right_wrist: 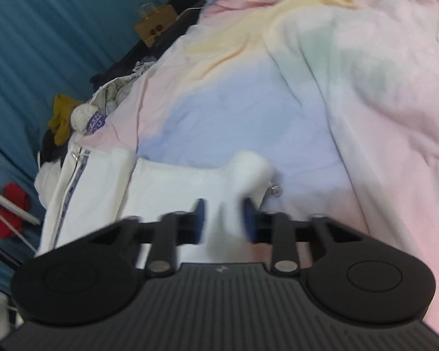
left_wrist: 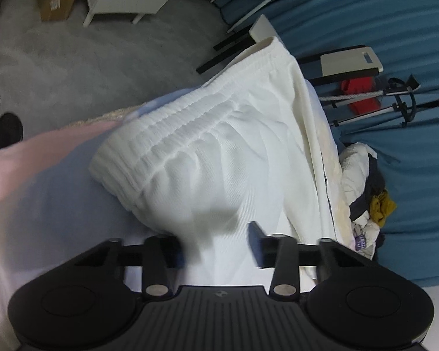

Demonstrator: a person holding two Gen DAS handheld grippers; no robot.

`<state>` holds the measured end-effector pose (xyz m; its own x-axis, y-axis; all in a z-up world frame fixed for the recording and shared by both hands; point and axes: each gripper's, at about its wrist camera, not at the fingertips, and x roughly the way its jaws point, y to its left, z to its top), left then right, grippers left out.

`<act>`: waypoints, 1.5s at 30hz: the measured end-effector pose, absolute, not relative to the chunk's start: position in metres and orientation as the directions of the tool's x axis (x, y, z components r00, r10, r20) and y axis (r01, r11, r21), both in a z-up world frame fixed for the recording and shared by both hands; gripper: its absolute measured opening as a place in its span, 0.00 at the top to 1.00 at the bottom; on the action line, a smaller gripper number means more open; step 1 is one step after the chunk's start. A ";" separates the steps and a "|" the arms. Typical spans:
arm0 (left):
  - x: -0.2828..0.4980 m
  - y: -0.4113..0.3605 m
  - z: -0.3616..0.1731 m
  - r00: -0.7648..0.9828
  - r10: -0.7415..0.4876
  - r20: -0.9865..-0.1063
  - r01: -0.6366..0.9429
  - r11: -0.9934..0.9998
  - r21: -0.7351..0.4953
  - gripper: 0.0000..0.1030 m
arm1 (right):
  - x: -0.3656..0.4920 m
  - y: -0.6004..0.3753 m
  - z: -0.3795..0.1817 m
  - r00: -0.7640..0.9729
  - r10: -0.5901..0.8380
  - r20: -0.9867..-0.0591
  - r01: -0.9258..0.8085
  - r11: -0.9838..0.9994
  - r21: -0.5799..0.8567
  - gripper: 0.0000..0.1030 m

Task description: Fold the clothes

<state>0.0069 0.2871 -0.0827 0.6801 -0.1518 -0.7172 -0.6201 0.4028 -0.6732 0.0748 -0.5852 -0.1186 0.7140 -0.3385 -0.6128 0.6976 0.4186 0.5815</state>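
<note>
Above the pastel bedspread (right_wrist: 248, 111): white shorts (left_wrist: 219, 146) pinched in left tongs (left_wrist: 216, 248) and right tongs (right_wrist: 224, 219); mid-fold seemingly; next, lay flat, edges aligned.

1. My left claw (left_wrist: 216, 241) pinches the white garment (left_wrist: 219, 158), its ribbed elastic waistband (left_wrist: 172, 134) bunched and lifted over the bed's edge.
2. My right claw (right_wrist: 222, 219) grips another white fold of it above the pastel bed (right_wrist: 365, 117).

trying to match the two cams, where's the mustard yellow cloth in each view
Left wrist view: the mustard yellow cloth sits at the right edge, in the clothes pile beside the bed.
Right wrist view: the same cloth is at the left, mid-height.
Shared landmark: the blue curtain behind it.
</note>
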 end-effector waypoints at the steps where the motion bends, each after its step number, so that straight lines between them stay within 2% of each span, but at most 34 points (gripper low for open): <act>1: 0.007 0.286 -0.082 0.677 -0.145 -0.721 -0.624 0.407 -0.668 0.83 | 0.077 -0.583 -0.117 0.720 -0.341 -0.605 0.692 0.432 0.579 0.89; 2: 0.008 0.286 -0.081 0.674 -0.140 -0.725 -0.628 0.409 -0.662 0.87 | 0.080 -0.582 -0.116 0.725 -0.344 -0.597 0.685 0.446 0.576 0.92; 6: 0.007 0.285 -0.080 0.684 -0.123 -0.719 -0.630 0.397 -0.668 0.90 | 0.089 -0.575 -0.110 0.747 -0.354 -0.563 0.660 0.500 0.561 0.94; 9: 0.004 0.284 -0.077 0.699 -0.103 -0.708 -0.625 0.393 -0.674 0.91 | 0.092 -0.571 -0.105 0.762 -0.364 -0.535 0.643 0.524 0.559 0.95; 13: 0.006 0.286 -0.080 0.670 -0.135 -0.730 -0.646 0.380 -0.662 0.88 | 0.081 -0.576 -0.101 0.773 -0.378 -0.509 0.633 0.496 0.594 0.95; 14: 0.007 0.287 -0.083 0.656 -0.153 -0.739 -0.654 0.374 -0.658 0.85 | 0.081 -0.576 -0.102 0.771 -0.376 -0.514 0.636 0.496 0.591 0.95; 15: 0.009 0.288 -0.085 0.643 -0.164 -0.748 -0.664 0.367 -0.652 0.74 | 0.081 -0.576 -0.102 0.769 -0.375 -0.518 0.639 0.495 0.589 0.95; 16: 0.011 0.289 -0.087 0.630 -0.173 -0.757 -0.675 0.360 -0.644 0.57 | 0.081 -0.576 -0.103 0.766 -0.373 -0.523 0.641 0.495 0.586 0.95; 17: 0.013 0.290 -0.089 0.615 -0.182 -0.767 -0.688 0.352 -0.635 0.51 | 0.081 -0.576 -0.104 0.763 -0.371 -0.529 0.644 0.494 0.583 0.95; 18: 0.016 0.290 -0.093 0.605 -0.200 -0.771 -0.692 0.346 -0.633 0.47 | 0.082 -0.576 -0.105 0.760 -0.370 -0.534 0.648 0.494 0.580 0.95; 21: 0.023 0.293 -0.102 0.586 -0.258 -0.768 -0.694 0.330 -0.640 0.46 | 0.082 -0.575 -0.107 0.756 -0.368 -0.541 0.652 0.499 0.572 0.94; 23: 0.024 0.292 -0.104 0.589 -0.253 -0.767 -0.693 0.330 -0.641 0.49 | 0.083 -0.574 -0.107 0.756 -0.370 -0.541 0.652 0.506 0.565 0.94; 24: 0.024 0.291 -0.104 0.593 -0.242 -0.768 -0.693 0.333 -0.640 0.60 | 0.083 -0.573 -0.107 0.755 -0.371 -0.541 0.653 0.510 0.560 0.94; 25: 0.023 0.291 -0.103 0.597 -0.230 -0.768 -0.693 0.335 -0.639 0.80 | 0.083 -0.573 -0.107 0.755 -0.373 -0.539 0.652 0.512 0.559 0.94; 27: 0.021 0.289 -0.100 0.613 -0.207 -0.763 -0.685 0.342 -0.643 0.90 | 0.082 -0.571 -0.105 0.759 -0.379 -0.530 0.649 0.516 0.560 0.94; 37: -0.006 0.287 -0.054 0.783 -0.137 -0.607 -0.539 0.337 -0.772 0.93 | 0.066 -0.575 -0.096 0.788 -0.394 -0.473 0.616 0.491 0.616 0.95; 40: -0.008 0.293 -0.029 0.833 -0.141 -0.536 -0.473 0.323 -0.820 0.93 | 0.069 -0.577 -0.086 0.802 -0.390 -0.453 0.597 0.486 0.638 0.95; 42: 0.000 0.296 -0.010 0.877 -0.144 -0.458 -0.394 0.330 -0.858 0.93 | 0.078 -0.575 -0.071 0.816 -0.396 -0.421 0.576 0.502 0.645 0.95; 45: 0.028 0.300 0.016 0.904 -0.133 -0.405 -0.336 0.363 -0.869 0.93 | 0.109 -0.569 -0.045 0.835 -0.408 -0.369 0.548 0.558 0.623 0.95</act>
